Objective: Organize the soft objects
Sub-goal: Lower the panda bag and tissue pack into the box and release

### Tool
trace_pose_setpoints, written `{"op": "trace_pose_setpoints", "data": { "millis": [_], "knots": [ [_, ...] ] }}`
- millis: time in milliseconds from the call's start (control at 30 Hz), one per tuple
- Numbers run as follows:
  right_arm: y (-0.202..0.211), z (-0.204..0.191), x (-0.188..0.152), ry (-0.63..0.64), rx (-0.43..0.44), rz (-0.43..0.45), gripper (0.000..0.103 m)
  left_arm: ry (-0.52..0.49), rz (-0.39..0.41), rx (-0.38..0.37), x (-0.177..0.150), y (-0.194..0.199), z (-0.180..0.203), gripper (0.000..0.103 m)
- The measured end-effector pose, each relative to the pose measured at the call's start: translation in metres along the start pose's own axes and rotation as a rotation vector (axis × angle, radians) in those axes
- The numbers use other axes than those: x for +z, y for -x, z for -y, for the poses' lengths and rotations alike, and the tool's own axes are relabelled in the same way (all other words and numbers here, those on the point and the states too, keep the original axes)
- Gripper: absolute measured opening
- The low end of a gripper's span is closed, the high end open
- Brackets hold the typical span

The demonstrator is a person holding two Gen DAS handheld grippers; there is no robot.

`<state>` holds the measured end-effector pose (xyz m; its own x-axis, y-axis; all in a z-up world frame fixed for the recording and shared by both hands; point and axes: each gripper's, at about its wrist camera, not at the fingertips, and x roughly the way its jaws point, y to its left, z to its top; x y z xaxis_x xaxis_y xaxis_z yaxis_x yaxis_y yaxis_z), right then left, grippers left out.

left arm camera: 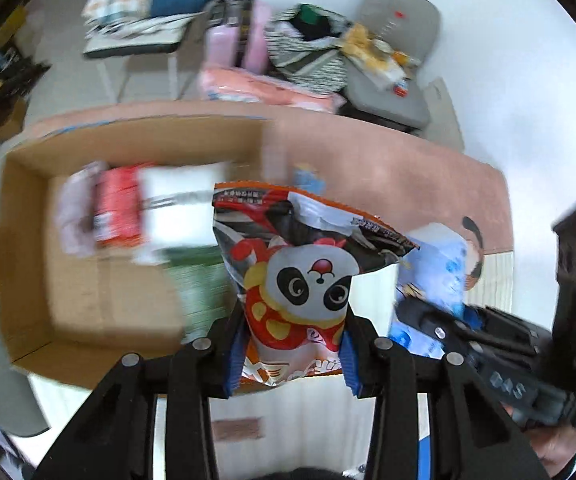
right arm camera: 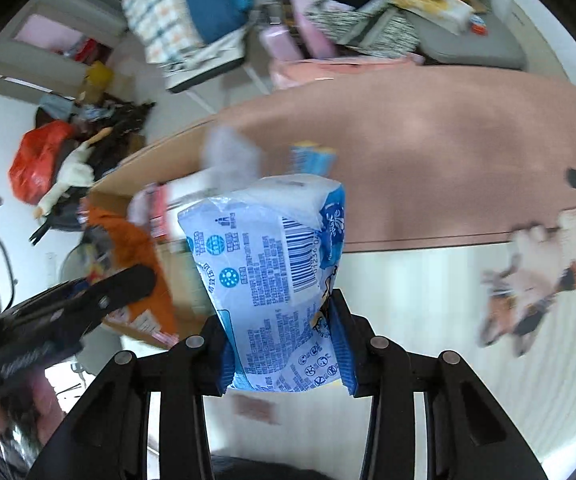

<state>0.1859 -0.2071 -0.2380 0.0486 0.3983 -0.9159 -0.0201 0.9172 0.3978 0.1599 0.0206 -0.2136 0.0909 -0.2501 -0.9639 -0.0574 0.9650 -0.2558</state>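
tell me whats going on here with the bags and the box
A person holds a pair of tongs in each hand. The left tongs are shut on a panda snack bag, lifted near an open cardboard box that already holds a few packets. The right tongs are shut on a blue and white tissue pack, also in the air. A plush cat lies further right on the surface.

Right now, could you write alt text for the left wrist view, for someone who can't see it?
The left hand-held gripper clamps a snack bag with a cartoon panda, held above an open cardboard box with blurred packages inside. At right, the right hand-held gripper holds a blue-and-white packet.
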Motion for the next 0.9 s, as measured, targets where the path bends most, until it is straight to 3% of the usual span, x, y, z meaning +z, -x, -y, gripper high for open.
{"op": "trace_pose_setpoints", "data": {
  "millis": [233, 400, 533, 567, 667, 900],
  "knots": [
    [-0.066, -0.144, -0.039, 0.071, 0.033, -0.06, 0.042, 0.138, -0.116, 0.058, -0.013, 0.002, -0.131, 0.036],
    [-0.13, -0.202, -0.05, 0.121, -0.052, -0.11, 0.042, 0.226, -0.252, 0.002, -0.015, -0.039, -0.189, 0.036],
    [-0.168, -0.212, -0.048, 0.127, -0.112, -0.15, 0.042, 0.272, -0.329, -0.039, -0.014, -0.071, -0.215, 0.036],
    [-0.173, -0.193, -0.04, 0.129, -0.122, -0.156, 0.042, 0.276, -0.341, -0.039, -0.014, -0.077, -0.218, 0.036],
    [-0.186, -0.189, -0.04, 0.118, -0.15, -0.173, 0.042, 0.267, -0.378, -0.051, -0.015, -0.092, -0.22, 0.036],
    [-0.208, -0.195, -0.037, 0.099, -0.186, -0.193, 0.049, 0.242, -0.405, -0.06, -0.007, -0.105, -0.216, 0.038]
  ]
}}
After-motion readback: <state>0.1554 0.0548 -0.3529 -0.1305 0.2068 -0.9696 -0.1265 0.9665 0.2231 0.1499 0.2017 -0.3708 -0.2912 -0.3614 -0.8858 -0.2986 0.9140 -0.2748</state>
